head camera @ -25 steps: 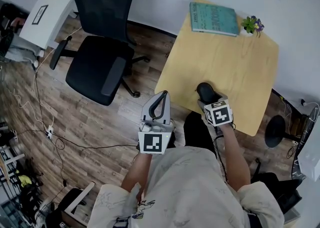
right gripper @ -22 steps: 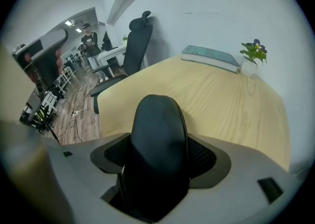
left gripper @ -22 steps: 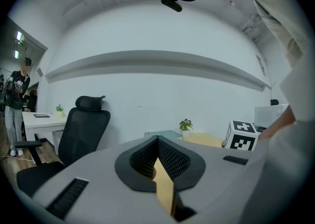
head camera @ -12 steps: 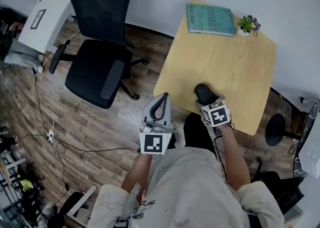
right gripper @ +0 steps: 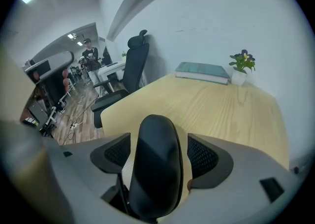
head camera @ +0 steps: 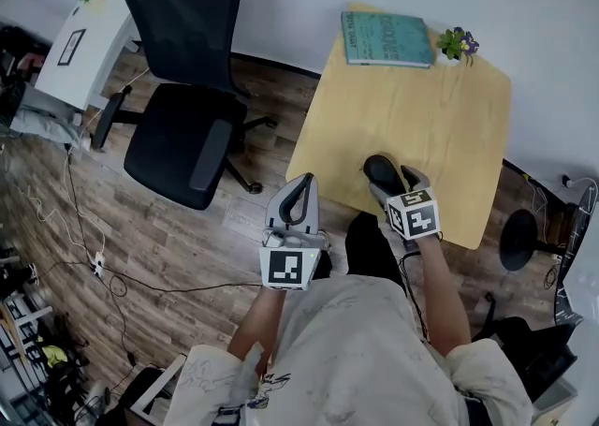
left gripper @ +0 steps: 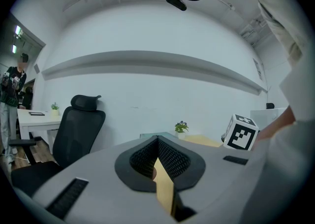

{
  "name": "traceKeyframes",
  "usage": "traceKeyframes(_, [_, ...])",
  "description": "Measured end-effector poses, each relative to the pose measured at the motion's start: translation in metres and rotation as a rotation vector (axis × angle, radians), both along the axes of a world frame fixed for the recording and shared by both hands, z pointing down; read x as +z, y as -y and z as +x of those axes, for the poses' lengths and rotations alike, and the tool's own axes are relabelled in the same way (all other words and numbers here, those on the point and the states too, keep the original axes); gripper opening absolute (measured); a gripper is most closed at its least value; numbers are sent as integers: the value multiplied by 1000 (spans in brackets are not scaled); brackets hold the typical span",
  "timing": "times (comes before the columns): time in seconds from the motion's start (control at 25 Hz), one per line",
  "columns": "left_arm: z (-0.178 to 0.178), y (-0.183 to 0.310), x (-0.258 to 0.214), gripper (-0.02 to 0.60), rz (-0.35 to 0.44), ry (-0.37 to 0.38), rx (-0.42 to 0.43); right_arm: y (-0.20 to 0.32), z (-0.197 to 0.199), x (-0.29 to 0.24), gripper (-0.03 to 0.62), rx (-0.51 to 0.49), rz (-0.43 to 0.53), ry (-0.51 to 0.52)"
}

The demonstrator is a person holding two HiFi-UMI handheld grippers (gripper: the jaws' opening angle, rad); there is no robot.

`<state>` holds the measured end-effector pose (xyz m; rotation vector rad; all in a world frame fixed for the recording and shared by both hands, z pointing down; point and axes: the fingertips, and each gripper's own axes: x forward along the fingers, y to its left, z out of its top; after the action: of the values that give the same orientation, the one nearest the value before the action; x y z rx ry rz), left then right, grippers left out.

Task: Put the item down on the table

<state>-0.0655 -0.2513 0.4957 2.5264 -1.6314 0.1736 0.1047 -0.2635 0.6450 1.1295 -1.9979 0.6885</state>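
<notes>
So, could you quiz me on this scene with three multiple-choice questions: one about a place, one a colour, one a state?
1. Where does the teal rectangular book lie?
A. On the floor
B. At the far edge of the light wooden table, beside the small potted plant
C. In a gripper

2. What colour is the smooth oval item between the right gripper jaws?
A. White
B. Red
C. Black

3. How do the left gripper jaws stand?
A. Together, holding nothing
B. Wide apart
C. Clamped on the book

Answers: B, the head view shows it there; C, it is plainly black; A, the pads meet at their tips.
</notes>
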Motion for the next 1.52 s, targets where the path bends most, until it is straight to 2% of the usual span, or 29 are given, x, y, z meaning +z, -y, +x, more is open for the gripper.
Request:
traceKeyframes(0.28, [8,1,-16,3,54,-17,32,-1,10,-42,353,60,114,46])
traceKeyframes(0.52, [21,0,-29,3,78,7,95,-9,31,-79,353,137,246,50])
traceKeyframes(0.72, [35,5,-43,3,133,-6,134,-22,55,-118,353,234,388,67])
traceKeyframes(1.08, [62,2,-63,3,185,-6,215,-60,90,-190,353,399,666,110])
traceKeyframes(1.28, [71,-2,-70,3,204,-4,248,-83,100,-224,353,440,855,81])
traceKeyframes(1.52, [79,-5,-74,3,222,4,277,-93,108,-232,352,476,909,61])
